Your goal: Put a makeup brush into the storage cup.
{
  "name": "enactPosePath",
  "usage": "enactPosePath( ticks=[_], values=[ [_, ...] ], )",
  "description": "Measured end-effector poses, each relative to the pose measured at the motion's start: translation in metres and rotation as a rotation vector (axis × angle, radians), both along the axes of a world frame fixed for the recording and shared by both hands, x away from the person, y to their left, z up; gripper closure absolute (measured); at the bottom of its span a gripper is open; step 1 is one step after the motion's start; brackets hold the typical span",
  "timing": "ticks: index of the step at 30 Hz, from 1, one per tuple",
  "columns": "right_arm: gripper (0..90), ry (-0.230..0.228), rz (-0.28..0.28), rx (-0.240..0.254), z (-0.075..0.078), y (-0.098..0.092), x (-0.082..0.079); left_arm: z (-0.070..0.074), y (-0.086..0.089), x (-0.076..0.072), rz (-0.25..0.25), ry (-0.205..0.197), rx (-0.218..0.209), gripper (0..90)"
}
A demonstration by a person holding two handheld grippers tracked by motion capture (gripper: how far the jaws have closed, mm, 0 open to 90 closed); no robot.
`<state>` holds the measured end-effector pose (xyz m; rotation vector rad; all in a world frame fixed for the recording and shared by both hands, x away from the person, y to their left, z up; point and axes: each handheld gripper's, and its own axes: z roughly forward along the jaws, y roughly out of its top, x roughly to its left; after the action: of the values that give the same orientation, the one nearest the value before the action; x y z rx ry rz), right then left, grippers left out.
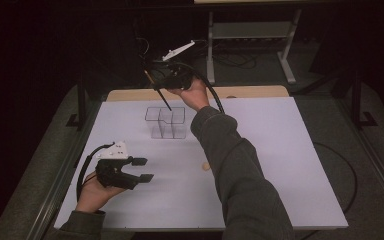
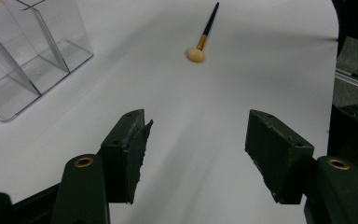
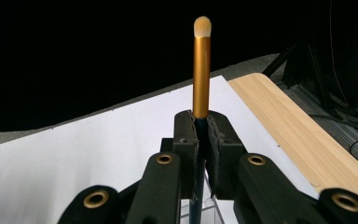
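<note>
My right gripper point(image 1: 156, 82) is raised over the clear compartmented organizer point(image 1: 166, 122) at the back middle of the white board, shut on a makeup brush point(image 1: 164, 98). The brush's black handle slants down toward the organizer's top. In the right gripper view its gold ferrule and cream tip point(image 3: 201, 65) stand up out of the shut right gripper point(image 3: 201, 122). My left gripper point(image 1: 144, 169) lies low at the front left, open and holding nothing. In the left gripper view a second brush point(image 2: 204, 35) with a puffy head lies on the board beyond the open left gripper point(image 2: 198, 128), and the organizer point(image 2: 28, 51) stands at upper left.
The white board point(image 1: 280, 150) covers most of the table, with a wooden strip point(image 1: 250, 91) along its back edge. The second brush's head point(image 1: 206, 166) peeks out beside the right forearm. A metal stand point(image 1: 250, 30) and cables are on the floor behind.
</note>
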<state>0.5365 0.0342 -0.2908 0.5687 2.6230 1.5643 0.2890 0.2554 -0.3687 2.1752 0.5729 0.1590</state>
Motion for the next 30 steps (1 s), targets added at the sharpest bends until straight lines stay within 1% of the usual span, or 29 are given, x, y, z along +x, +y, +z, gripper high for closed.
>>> enactPosePath(
  ticks=[2, 3, 5, 7, 9, 11, 12, 13, 14, 15, 17, 19, 22, 23, 30],
  values=[
    [82.3, 0.0, -0.002, 0.001, -0.001, 0.0, 0.0, 0.0, 0.0, 0.0, 0.003, 0.004, -0.007, 37.5],
    [82.2, 0.008, -0.002, 0.008, -0.004, 0.002, 0.002, 0.0, -0.001, 0.0, -0.003, 0.006, -0.013, 37.5],
    [82.3, 0.016, -0.011, 0.004, -0.005, 0.003, 0.001, 0.001, -0.001, -0.001, -0.005, 0.002, -0.014, 37.5],
    [82.3, 0.023, -0.009, 0.008, -0.007, 0.004, 0.002, 0.0, -0.001, 0.0, -0.001, -0.001, -0.012, 37.4],
    [82.3, 0.023, -0.01, 0.009, -0.008, 0.005, 0.003, -0.001, 0.0, 0.0, 0.004, 0.004, -0.016, 37.4],
    [82.3, 0.024, -0.01, 0.007, -0.009, 0.005, 0.003, -0.001, 0.001, 0.001, 0.004, 0.002, -0.015, 37.3],
    [82.3, 0.018, -0.01, 0.001, -0.009, 0.005, 0.003, -0.001, 0.001, 0.001, 0.007, 0.005, -0.018, 37.3],
    [82.3, 0.023, -0.014, 0.0, -0.009, 0.005, 0.003, -0.001, 0.001, 0.001, 0.008, 0.007, -0.016, 37.3],
    [82.3, 0.03, -0.016, 0.009, -0.01, 0.006, 0.003, -0.001, 0.001, 0.001, 0.008, 0.006, -0.016, 37.3],
    [82.3, 0.027, -0.017, 0.006, -0.012, 0.006, 0.004, -0.001, 0.001, 0.001, 0.005, 0.004, -0.013, 37.2],
    [82.3, 0.04, -0.021, 0.008, -0.013, 0.007, 0.004, -0.001, 0.001, 0.001, 0.004, 0.003, -0.011, 37.1],
    [82.3, 0.033, -0.019, 0.004, -0.015, 0.006, 0.005, -0.001, 0.001, 0.001, 0.005, 0.004, -0.009, 36.7],
    [82.2, 0.048, -0.024, 0.006, -0.016, 0.007, 0.005, -0.001, 0.002, 0.001, 0.01, 0.005, -0.011, 36.5],
    [82.3, 0.043, -0.02, 0.005, -0.018, 0.008, 0.005, -0.002, 0.003, 0.001, 0.012, 0.007, -0.013, 36.5],
    [82.2, 0.052, -0.024, 0.015, -0.02, 0.009, 0.005, -0.001, 0.004, 0.001, 0.016, 0.006, -0.014, 36.3]
  ],
)
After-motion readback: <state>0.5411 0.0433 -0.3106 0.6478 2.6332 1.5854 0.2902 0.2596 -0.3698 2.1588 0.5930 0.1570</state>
